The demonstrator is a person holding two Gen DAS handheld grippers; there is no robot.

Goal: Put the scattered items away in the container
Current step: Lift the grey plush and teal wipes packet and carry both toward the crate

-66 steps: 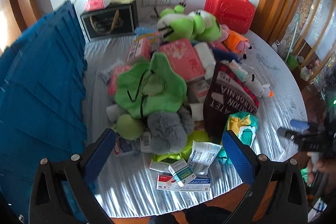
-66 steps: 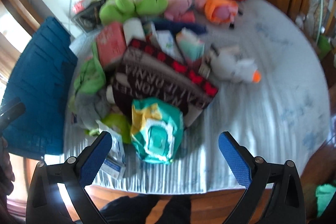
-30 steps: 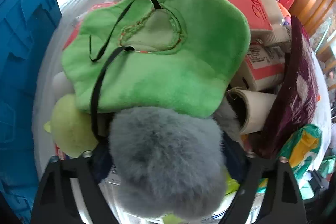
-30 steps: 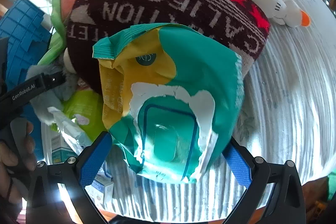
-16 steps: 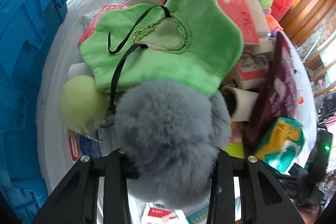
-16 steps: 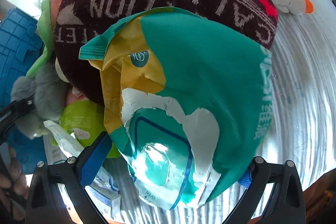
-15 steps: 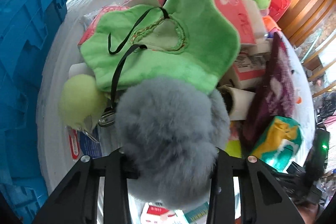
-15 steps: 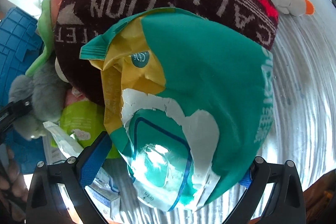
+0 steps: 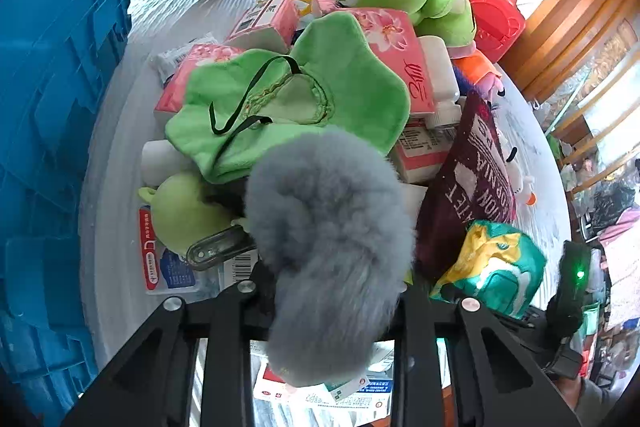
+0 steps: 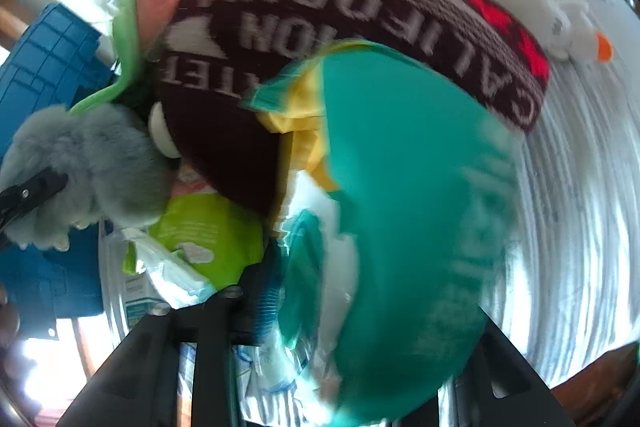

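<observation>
A: Left gripper [image 9: 324, 291] status?
B: Fingers have just been closing and are now clamped on the grey fur pompom [image 9: 332, 247]. The fluff bulges out above and below the fingers and hides the pads; only the black finger frames show on either side.
A: Where is the pompom relative to the pile?
B: Sitting over the near edge of the heap, in front of the green plush bib [image 9: 288, 107]. A pale green ball [image 9: 184, 211] and a clear clip [image 9: 218, 247] sit just left of it.
A: Right gripper [image 10: 360, 307]?
B: Fingers have also just been closing. They pinch the teal and yellow wipes pack [image 10: 400, 207]; the pack fills the gap between them and covers the right finger entirely. The view is motion-blurred.
A: What's behind the pack?
B: The maroon knit cap [image 10: 320, 27], touching its upper edge. A white duck toy [image 10: 560, 27] lies further back on the desk [image 10: 580, 187].
A: Container?
B: The blue crate [image 9: 48, 107] stands along the left side of the desk, well apart from both held items.
</observation>
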